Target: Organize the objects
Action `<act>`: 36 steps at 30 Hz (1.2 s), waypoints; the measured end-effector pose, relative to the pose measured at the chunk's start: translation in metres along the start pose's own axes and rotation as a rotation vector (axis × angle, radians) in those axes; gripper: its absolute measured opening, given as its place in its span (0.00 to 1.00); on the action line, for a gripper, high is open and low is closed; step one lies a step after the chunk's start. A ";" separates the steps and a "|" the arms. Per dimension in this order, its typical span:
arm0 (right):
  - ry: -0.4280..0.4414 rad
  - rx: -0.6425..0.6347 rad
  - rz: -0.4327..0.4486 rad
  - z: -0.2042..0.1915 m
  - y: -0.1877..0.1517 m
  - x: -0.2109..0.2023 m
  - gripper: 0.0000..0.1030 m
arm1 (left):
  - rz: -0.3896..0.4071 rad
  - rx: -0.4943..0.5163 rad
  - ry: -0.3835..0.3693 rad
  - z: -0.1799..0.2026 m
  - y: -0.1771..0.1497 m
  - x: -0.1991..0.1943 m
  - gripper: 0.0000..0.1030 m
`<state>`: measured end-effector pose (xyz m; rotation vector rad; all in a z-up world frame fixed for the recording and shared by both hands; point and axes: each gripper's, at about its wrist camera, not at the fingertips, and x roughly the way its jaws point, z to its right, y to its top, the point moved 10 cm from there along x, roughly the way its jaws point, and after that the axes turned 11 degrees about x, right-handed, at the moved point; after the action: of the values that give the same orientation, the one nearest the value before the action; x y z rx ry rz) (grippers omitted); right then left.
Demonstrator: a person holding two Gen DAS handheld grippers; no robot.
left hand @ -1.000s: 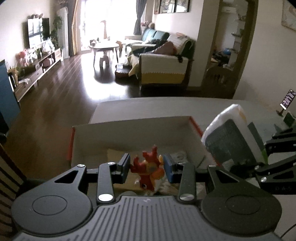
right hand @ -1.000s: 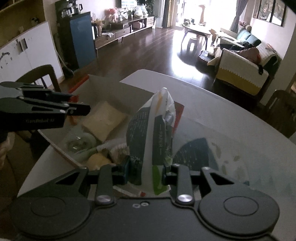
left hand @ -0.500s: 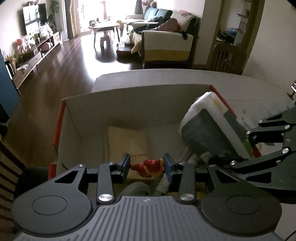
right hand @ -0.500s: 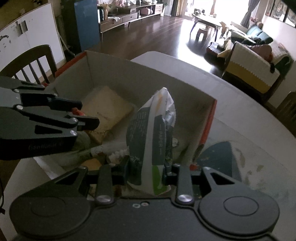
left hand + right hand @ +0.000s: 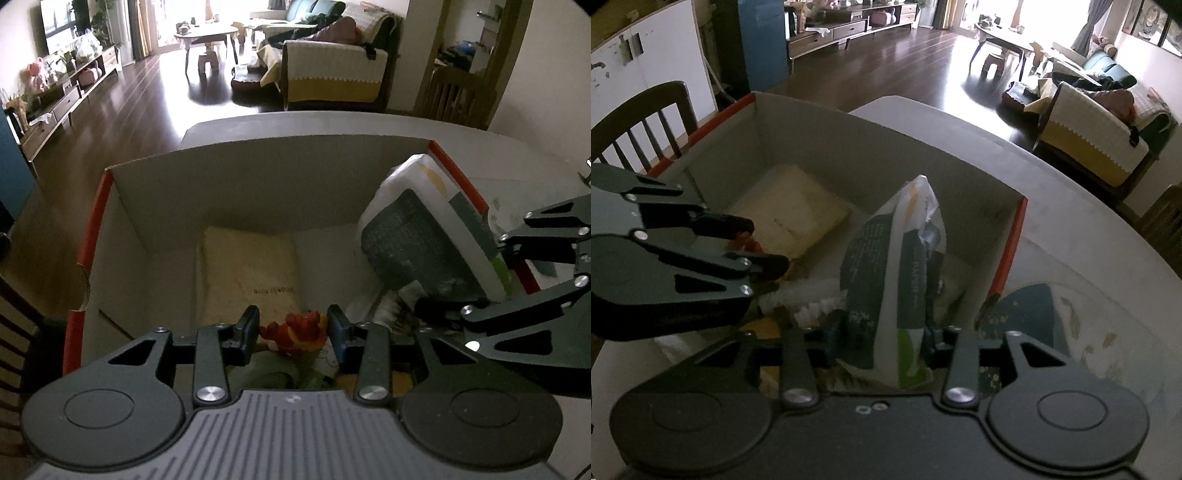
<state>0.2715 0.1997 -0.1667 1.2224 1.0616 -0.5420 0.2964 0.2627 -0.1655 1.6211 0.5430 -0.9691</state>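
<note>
Currently, your left claw [image 5: 291, 330] is pinching a small red-and-orange plastic toy figure [image 5: 295, 332], held low inside the open grey cardboard box with red outer edges [image 5: 236, 173], near its close wall. Your right claw [image 5: 886, 338] is clamped on a soft white, dark-grey and green paper-tissue pack [image 5: 901, 280], standing upright over the box's right side, just inside the red right rim; whether it touches the box floor cannot be told.

Box contents, as seen:
- one flat cream-coloured padded packet [image 5: 251, 273] with a line of dark print, lying on the floor of the box toward its far wall;
- one white bristled brush head [image 5: 809, 299], near the close wall, between the two claws;
- greenish and yellowish items under the left claw, too dark to identify.

The box sits on your pale grey counter [image 5: 1089, 221], close to its left edge. A dark teal patterned mat [image 5: 1027, 314] lies on the counter just beside the box's right wall.
</note>
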 end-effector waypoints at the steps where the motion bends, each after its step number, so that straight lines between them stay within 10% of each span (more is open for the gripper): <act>1: 0.000 0.000 0.002 0.001 0.000 -0.001 0.44 | -0.008 -0.001 -0.003 0.001 -0.002 0.001 0.39; 6: 0.015 -0.019 0.023 -0.002 -0.002 -0.012 0.60 | -0.001 -0.001 0.003 0.002 -0.007 0.000 0.71; 36: 0.176 0.051 0.240 0.007 -0.022 -0.126 0.78 | 0.196 -0.030 0.031 0.018 -0.010 -0.106 0.80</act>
<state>0.1998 0.1625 -0.0675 1.4403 1.0342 -0.2819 0.2234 0.2633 -0.0853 1.6314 0.4091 -0.7886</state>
